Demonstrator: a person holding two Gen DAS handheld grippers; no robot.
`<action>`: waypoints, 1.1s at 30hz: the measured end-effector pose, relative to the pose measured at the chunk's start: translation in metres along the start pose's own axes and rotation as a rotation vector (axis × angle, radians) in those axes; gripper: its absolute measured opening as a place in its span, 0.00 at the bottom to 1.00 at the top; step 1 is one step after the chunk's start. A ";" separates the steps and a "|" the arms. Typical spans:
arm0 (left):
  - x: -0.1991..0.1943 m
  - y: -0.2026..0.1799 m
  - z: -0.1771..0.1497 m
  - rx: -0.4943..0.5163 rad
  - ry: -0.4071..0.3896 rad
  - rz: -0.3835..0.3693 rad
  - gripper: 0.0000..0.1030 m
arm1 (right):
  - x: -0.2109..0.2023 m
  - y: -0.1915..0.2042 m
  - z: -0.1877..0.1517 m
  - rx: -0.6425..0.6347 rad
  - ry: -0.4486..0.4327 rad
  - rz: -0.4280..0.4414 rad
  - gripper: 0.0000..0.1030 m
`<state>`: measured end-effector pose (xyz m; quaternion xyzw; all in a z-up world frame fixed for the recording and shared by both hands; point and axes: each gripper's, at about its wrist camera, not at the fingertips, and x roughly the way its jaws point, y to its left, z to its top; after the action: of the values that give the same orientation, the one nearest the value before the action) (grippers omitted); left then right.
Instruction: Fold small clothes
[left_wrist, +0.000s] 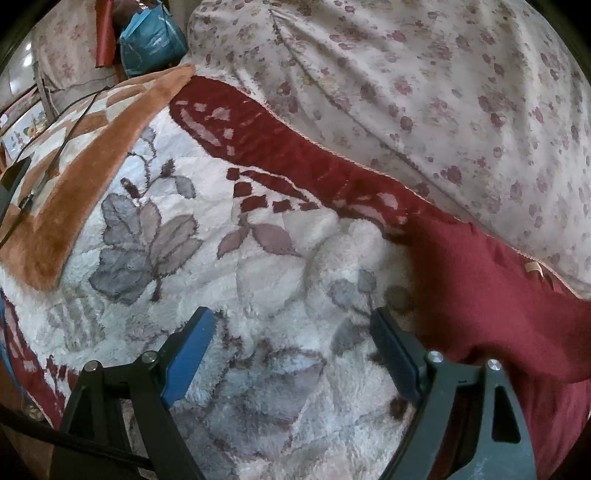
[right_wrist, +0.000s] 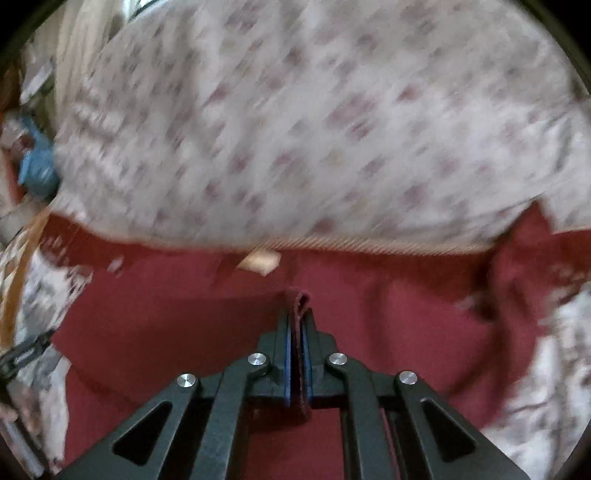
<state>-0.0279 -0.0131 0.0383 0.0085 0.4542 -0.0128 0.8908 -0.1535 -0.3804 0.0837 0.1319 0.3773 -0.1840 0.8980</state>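
A small dark red garment (left_wrist: 491, 295) lies on a fluffy white blanket with grey leaf prints (left_wrist: 221, 280), at the right of the left wrist view. My left gripper (left_wrist: 295, 321) is open and empty, hovering over the blanket just left of the garment. In the right wrist view the same red garment (right_wrist: 184, 321) spreads across the lower half, with a small tan label (right_wrist: 260, 262) near its far hem. My right gripper (right_wrist: 297, 314) is shut on a fold of the garment's edge, which sticks up between the blue pads. That view is motion-blurred.
A pale quilt with small red flowers (left_wrist: 424, 92) lies beyond the garment. An orange-and-white blanket (left_wrist: 74, 177) with a black cable sits at the left. A blue bag (left_wrist: 151, 40) is at the far upper left.
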 end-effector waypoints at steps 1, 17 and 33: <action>0.000 -0.001 -0.001 0.008 0.000 0.000 0.83 | -0.007 -0.011 0.003 0.010 -0.019 -0.036 0.05; -0.013 -0.049 -0.022 0.220 0.038 -0.225 0.83 | 0.014 0.084 0.007 -0.179 0.057 0.189 0.61; 0.010 -0.038 -0.008 0.149 0.100 -0.239 0.83 | 0.146 0.251 0.022 -0.437 0.228 0.484 0.08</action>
<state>-0.0290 -0.0511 0.0252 0.0213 0.4935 -0.1519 0.8561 0.0633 -0.1970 0.0171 0.0419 0.4633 0.1351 0.8748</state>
